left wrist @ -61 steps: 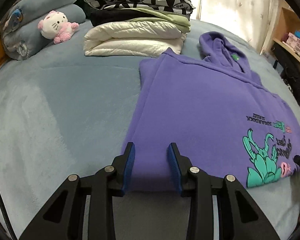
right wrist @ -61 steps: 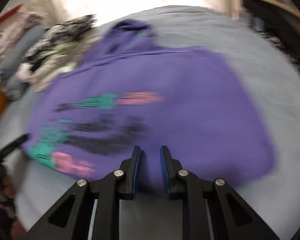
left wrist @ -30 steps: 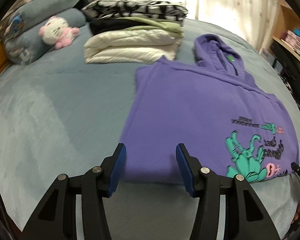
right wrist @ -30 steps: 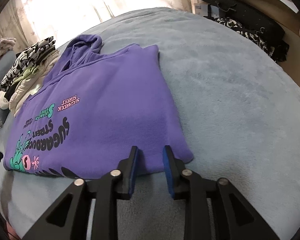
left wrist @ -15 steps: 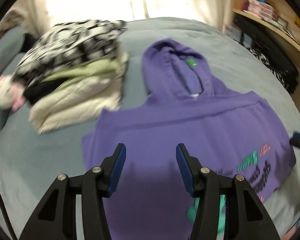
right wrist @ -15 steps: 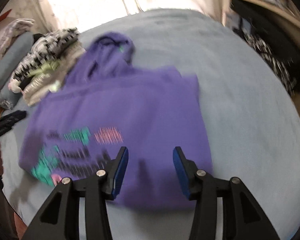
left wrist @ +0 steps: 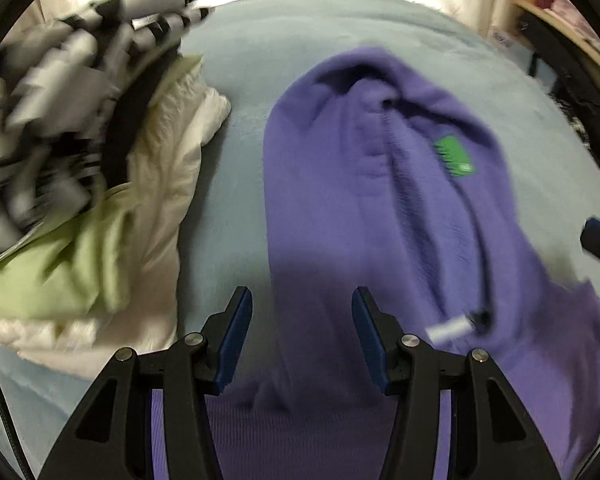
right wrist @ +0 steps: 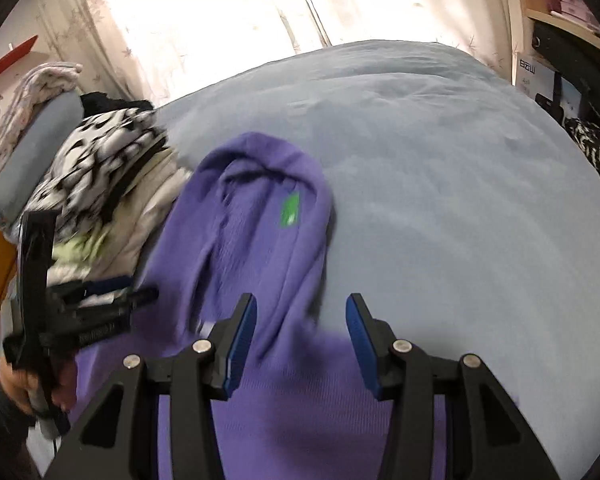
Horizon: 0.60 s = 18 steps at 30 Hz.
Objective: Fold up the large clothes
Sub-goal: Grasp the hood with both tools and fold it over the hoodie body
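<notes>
Clothes in a folded pile (left wrist: pixel 100 184) sit at the left on the blue bed (left wrist: pixel 340 28), black-and-white print on top, green and cream layers beneath. Just beside the pile, the purple hoodie (left wrist: pixel 340 208) lies flat on the bed, its hood pointing away, with a green label (left wrist: pixel 454 156) inside the neck. The left gripper (left wrist: pixel 302 332) hangs over the hood's left edge, jaws spread wide and holding nothing. The right gripper (right wrist: pixel 300 340) hovers over the hood's right side near the shoulder, jaws also wide apart and empty; whether either touches the fabric is unclear
</notes>
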Each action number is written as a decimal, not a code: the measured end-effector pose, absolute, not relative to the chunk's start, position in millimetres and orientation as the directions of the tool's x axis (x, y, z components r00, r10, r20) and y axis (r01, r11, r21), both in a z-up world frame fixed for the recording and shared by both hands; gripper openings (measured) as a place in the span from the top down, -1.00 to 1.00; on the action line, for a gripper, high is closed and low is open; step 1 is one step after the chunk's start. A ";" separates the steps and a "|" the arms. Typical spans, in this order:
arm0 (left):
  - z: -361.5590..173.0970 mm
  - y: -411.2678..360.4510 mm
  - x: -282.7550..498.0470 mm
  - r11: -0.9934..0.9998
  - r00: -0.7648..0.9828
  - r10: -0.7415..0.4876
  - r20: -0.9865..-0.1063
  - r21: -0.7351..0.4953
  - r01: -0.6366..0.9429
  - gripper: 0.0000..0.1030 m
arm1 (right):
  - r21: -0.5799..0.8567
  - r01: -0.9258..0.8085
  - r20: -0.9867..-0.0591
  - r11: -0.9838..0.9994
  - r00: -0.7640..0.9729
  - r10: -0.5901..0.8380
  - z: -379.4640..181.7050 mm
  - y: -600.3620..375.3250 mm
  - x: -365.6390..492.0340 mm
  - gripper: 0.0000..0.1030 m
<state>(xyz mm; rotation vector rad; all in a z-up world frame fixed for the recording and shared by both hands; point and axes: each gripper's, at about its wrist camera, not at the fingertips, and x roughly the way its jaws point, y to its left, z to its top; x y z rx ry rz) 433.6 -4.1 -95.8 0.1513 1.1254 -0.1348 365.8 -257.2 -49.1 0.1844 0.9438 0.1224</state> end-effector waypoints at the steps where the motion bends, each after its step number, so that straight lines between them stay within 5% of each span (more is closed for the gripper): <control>1: -102.2 -3.8 441.8 0.983 0.415 -0.021 -0.910 0.057 0.176 0.02 | 0.223 -0.007 -0.796 0.975 0.576 0.186 -54.3 -258.8 379.4 0.10; 12: -127.4 -4.6 486.4 0.982 0.397 -0.078 -0.914 -0.002 0.188 0.03 | 0.306 0.088 -0.829 0.948 0.514 0.220 -101.9 -266.9 476.6 0.11; 13: -127.9 -6.8 487.8 0.980 0.402 -0.080 -0.912 0.002 0.199 0.11 | 0.308 0.099 -0.829 0.946 0.515 0.216 -104.9 -267.0 481.5 0.16; 14: -127.5 -7.8 488.8 0.977 0.404 -0.097 -0.910 -0.011 0.211 0.58 | 0.317 0.098 -0.827 0.943 0.516 0.224 -106.3 -268.4 485.5 0.43; 15: -125.3 -10.2 488.2 0.975 0.405 -0.118 -0.907 -0.028 0.221 0.83 | 0.331 0.092 -0.823 0.939 0.516 0.239 -106.7 -268.0 487.3 0.83; 18: -117.7 -15.0 481.8 0.979 0.450 -0.082 -0.889 0.012 0.201 0.89 | 0.304 0.058 -0.805 0.951 0.549 0.224 -95.7 -260.7 482.9 0.89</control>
